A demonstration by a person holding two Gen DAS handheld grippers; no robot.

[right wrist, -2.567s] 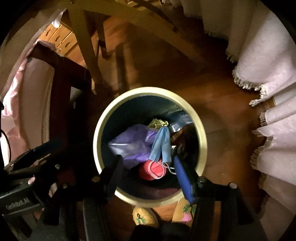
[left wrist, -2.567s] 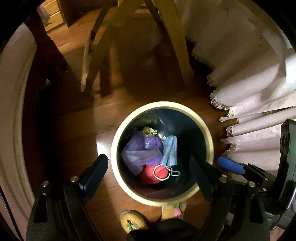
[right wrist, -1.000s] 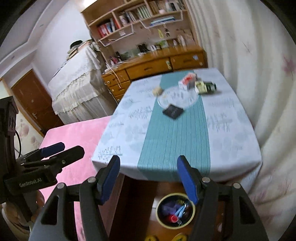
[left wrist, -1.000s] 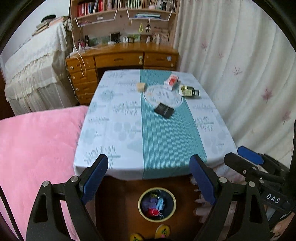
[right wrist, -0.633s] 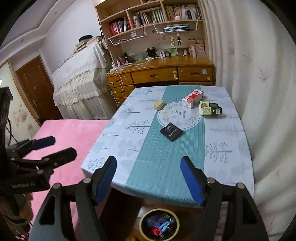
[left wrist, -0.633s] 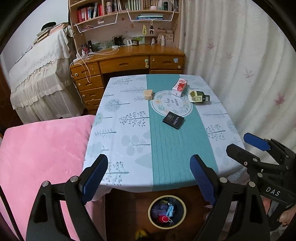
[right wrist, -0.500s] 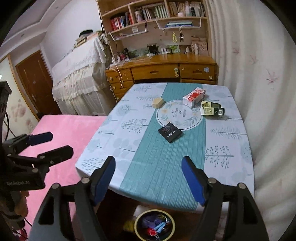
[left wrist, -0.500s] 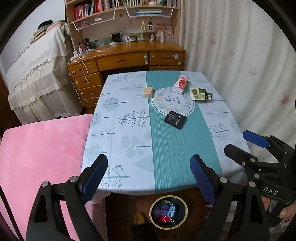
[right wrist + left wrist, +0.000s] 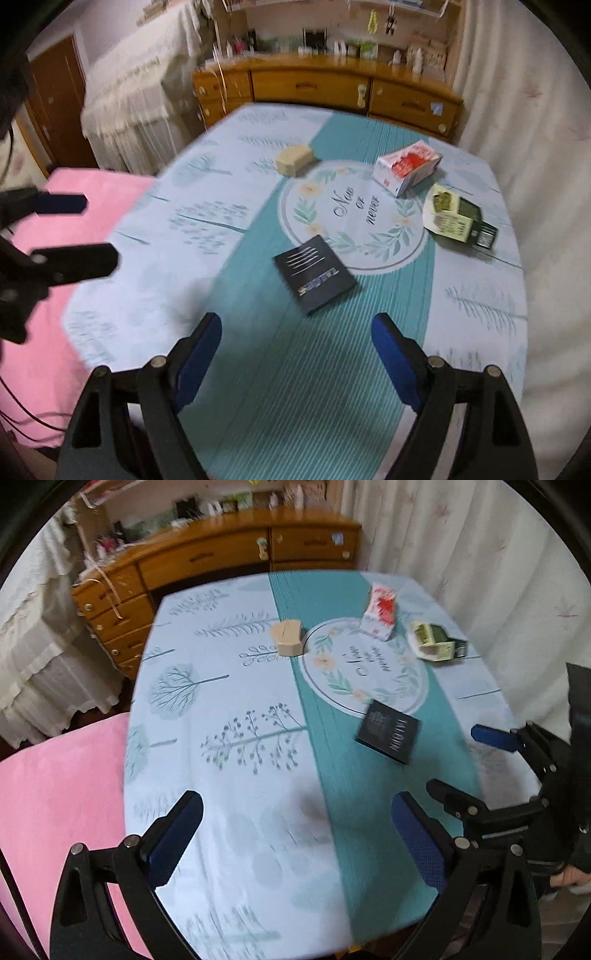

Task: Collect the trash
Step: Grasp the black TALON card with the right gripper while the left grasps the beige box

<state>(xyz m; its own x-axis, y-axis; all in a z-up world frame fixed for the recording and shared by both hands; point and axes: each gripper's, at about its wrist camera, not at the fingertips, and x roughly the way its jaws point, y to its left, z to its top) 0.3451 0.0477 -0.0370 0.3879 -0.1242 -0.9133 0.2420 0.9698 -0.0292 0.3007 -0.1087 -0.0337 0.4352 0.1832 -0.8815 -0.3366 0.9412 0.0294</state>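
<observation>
A flat black box (image 9: 388,734) (image 9: 314,273) lies on the teal stripe of the table (image 9: 207,709), nearest to both grippers. Farther back are a red-and-white carton (image 9: 380,611) (image 9: 408,168), crumpled green-and-cream boxes (image 9: 436,642) (image 9: 456,218) and a tan block (image 9: 286,638) (image 9: 297,158). My left gripper (image 9: 295,812) hangs over the near part of the table, jaws opening, nothing between them. My right gripper (image 9: 295,328) hovers just short of the black box, jaws opening and empty. Each shows in the other's view: the right gripper (image 9: 461,764), the left gripper (image 9: 98,230).
A pink cushioned surface (image 9: 55,775) adjoins the table's left side. A wooden dresser (image 9: 221,557) with shelves above stands behind it, a lace-covered piece (image 9: 140,92) at the back left, pale curtains (image 9: 480,554) on the right. A hand (image 9: 569,877) holds the right gripper.
Both grippers have swung forward and down over the table, so the items look larger and nearer. The trash bin on the floor has dropped out of view. Both jaws stand slightly wider.
</observation>
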